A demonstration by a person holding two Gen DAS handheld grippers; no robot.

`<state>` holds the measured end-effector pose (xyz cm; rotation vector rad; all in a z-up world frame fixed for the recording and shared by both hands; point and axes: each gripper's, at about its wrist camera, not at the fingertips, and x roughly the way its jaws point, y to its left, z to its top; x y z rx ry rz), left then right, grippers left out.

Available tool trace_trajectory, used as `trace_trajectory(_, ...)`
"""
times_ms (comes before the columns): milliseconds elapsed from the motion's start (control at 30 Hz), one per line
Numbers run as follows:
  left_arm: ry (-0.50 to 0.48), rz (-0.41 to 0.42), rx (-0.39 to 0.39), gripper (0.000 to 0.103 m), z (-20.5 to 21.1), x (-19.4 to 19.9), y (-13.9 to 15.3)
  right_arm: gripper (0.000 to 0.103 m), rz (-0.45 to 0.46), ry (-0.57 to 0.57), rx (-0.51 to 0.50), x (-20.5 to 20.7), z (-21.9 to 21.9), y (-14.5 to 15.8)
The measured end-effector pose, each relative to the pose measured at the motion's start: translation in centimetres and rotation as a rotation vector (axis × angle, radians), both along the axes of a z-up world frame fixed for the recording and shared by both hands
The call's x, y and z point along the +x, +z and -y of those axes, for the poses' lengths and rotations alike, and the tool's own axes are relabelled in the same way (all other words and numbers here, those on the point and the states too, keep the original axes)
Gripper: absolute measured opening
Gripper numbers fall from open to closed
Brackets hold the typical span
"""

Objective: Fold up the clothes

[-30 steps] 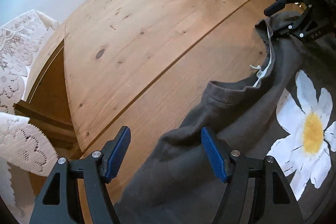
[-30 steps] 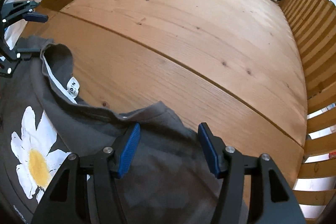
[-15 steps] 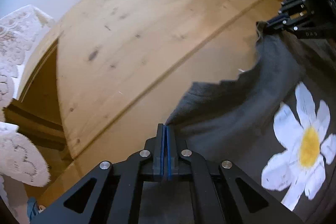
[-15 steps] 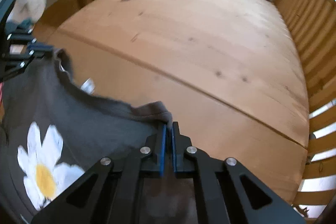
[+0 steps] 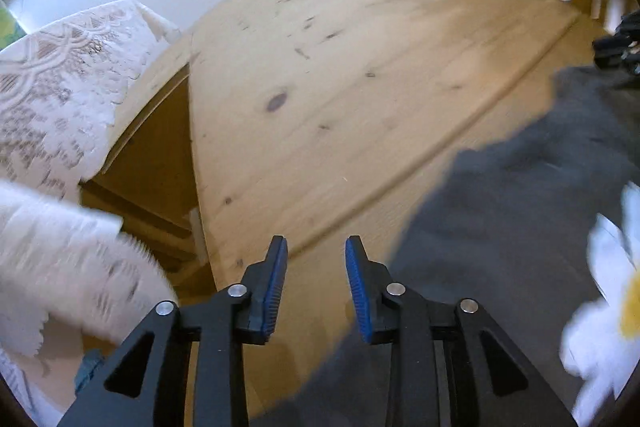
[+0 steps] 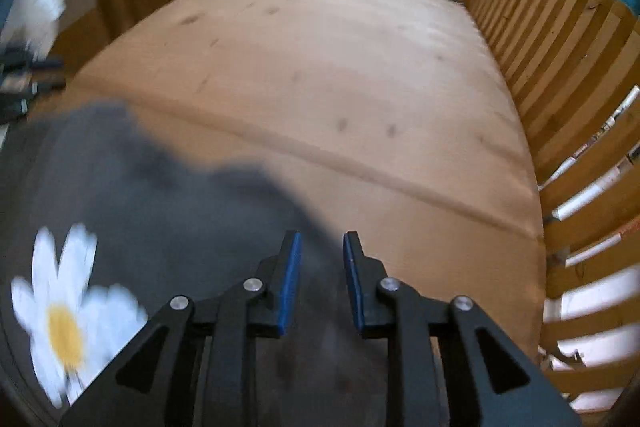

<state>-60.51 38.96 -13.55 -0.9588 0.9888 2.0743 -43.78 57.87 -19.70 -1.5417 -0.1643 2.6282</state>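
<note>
Both the left gripper (image 5: 316, 285) and the right gripper (image 6: 319, 281) stand spread with nothing between their pads. The grey daisy-print shirt (image 6: 168, 219) lies on the wooden table (image 5: 360, 67), at four o'clock of the left one.

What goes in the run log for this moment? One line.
left gripper: open | right gripper: open | grey shirt: on table

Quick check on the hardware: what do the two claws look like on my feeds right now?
Both match: the left claw and right claw have black angular linkage arms with triangular cut-outs, silver pivot screws, and flat ribbed blue pads on the fingers. No cables or sleeves show.
</note>
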Motion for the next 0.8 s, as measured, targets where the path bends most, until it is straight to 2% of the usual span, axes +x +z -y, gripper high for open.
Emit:
trace_trajectory(100,-0.083,0.101,0.005,0.039,2.3,2.7,-0.3,0.022,0.049,0.017,0.026,2.5,0.7,-1.4)
trace_trajectory(167,-0.076,0.121,-0.032,0.039,3.1,3.0,-1.7,0.028,0.053,-0.020,0.022,3.2,0.0,-1.8)
trace_trajectory(233,-0.047,0.123,-0.090,0.043,4.2,2.5,-3.6,0.040,0.044,-0.073,-0.008,3.5,-1.2,-1.7)
trace_trajectory(300,0.044,0.081,-0.090,0.043,6.8,1.3,-2.8,0.051,0.033,-0.082,-0.011,3.6,-0.8,-1.1)
trace_trajectory(333,0.090,0.060,-0.089,0.043,8.0,0.7,-2.4,0.052,0.028,-0.087,-0.012,3.7,-0.6,-0.9)
trace_trajectory(400,0.181,0.019,-0.088,0.041,10.6,-0.6,-1.6,0.050,0.017,-0.096,-0.015,3.8,-0.2,-0.3)
trace_trajectory(433,0.221,0.002,-0.086,0.041,11.9,-1.1,-1.2,0.040,0.011,-0.100,-0.016,3.8,0.0,0.0)
trace_trajectory(500,0.220,0.027,-0.060,0.041,14.6,0.2,-0.5,0.027,0.000,-0.109,-0.019,3.9,0.4,0.5)
trace_trajectory(567,0.219,0.052,-0.034,0.041,17.2,1.5,0.2,0.026,-0.011,-0.118,-0.023,4.0,0.8,1.1)
trace_trajectory(633,0.201,0.104,-0.011,0.041,19.2,3.4,0.1,0.025,-0.012,-0.071,-0.090,4.5,3.2,1.8)
trace_trajectory(733,0.148,0.168,-0.024,0.043,20.3,6.0,-1.8,0.025,0.019,0.020,-0.120,5.2,7.4,1.6)
trace_trajectory(800,0.169,0.169,-0.067,0.043,21.1,6.7,-3.4,0.025,0.058,0.072,-0.104,6.2,10.3,0.9)
